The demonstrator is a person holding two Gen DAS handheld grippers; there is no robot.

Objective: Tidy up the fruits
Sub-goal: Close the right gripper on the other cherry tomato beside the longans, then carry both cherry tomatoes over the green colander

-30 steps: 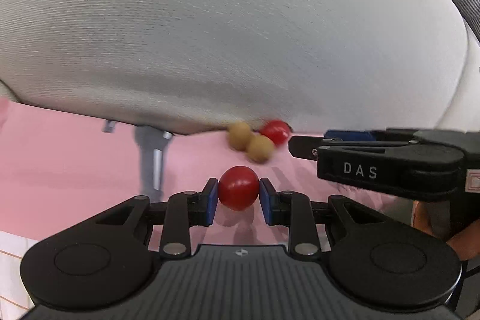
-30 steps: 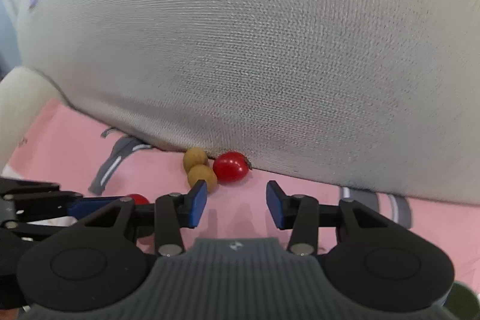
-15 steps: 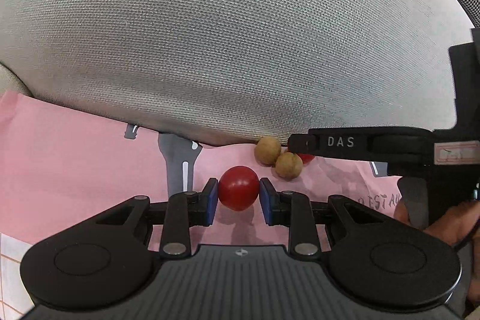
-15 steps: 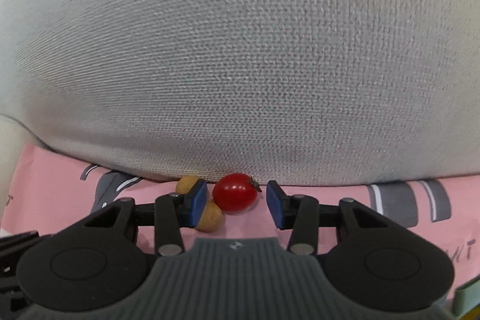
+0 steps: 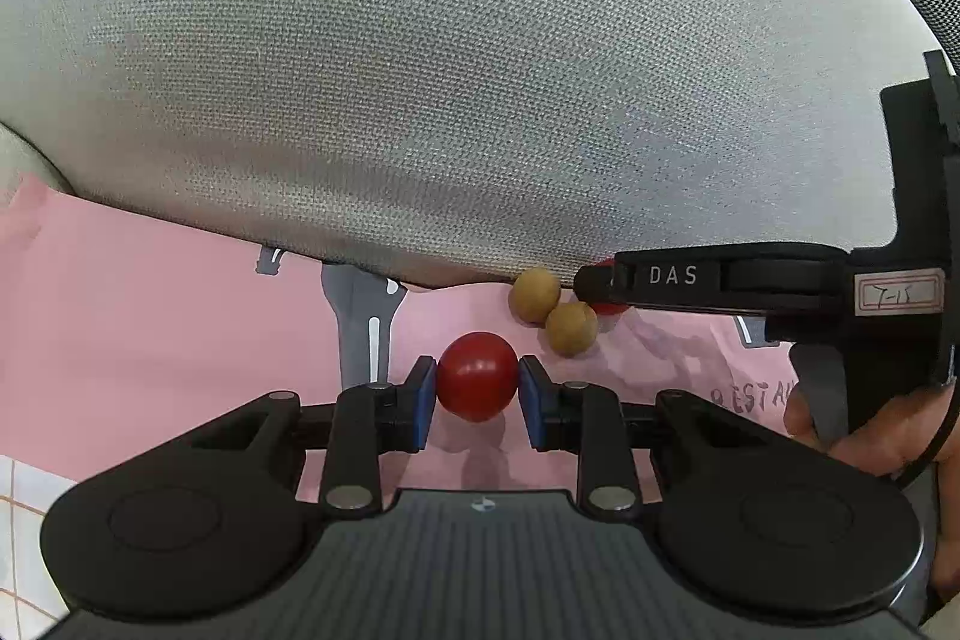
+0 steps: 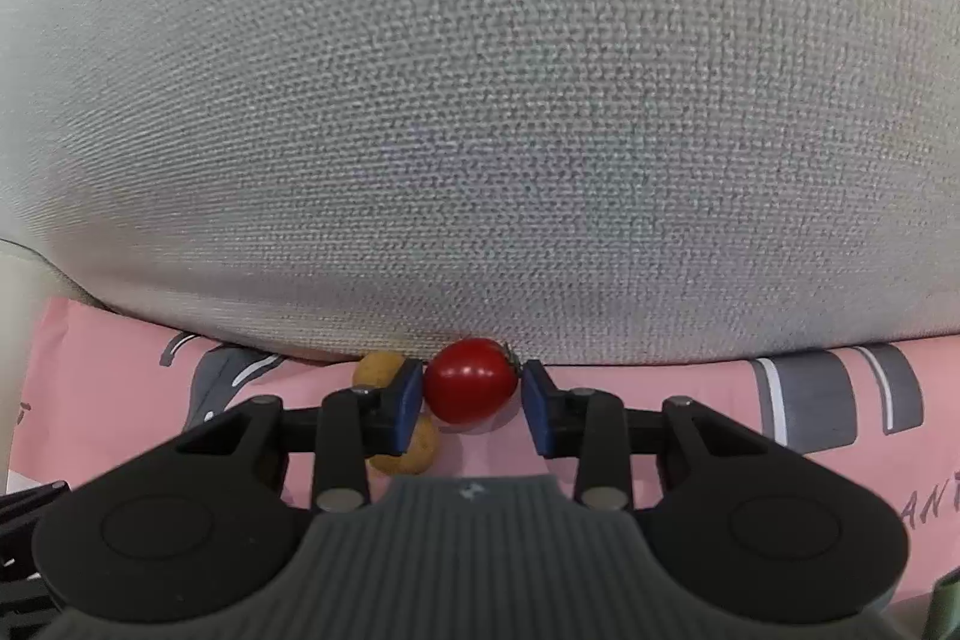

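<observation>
My left gripper [image 5: 477,388] is shut on a red cherry tomato [image 5: 477,375] just above the pink cloth [image 5: 150,304]. Two tan round fruits [image 5: 570,328] lie beyond it at the foot of a grey cushion [image 5: 450,70]. My right gripper [image 6: 471,394] is open around a second red tomato [image 6: 471,379] that lies against the cushion; its left pad touches the tomato, its right pad stands a little apart. The tan fruits [image 6: 375,370] sit by its left finger. The right gripper's finger [image 5: 708,280] shows in the left wrist view, hiding most of that tomato.
The big grey cushion fills the back of both views and blocks the way forward. The pink cloth has grey printed shapes [image 6: 834,400]. A white tiled surface [image 5: 18,508] shows at the lower left. A hand [image 5: 870,430] holds the right gripper.
My right gripper has moved forward to the cushion until its open fingers stand around the second tomato. My left gripper kept its hold on its tomato and moved slightly closer.
</observation>
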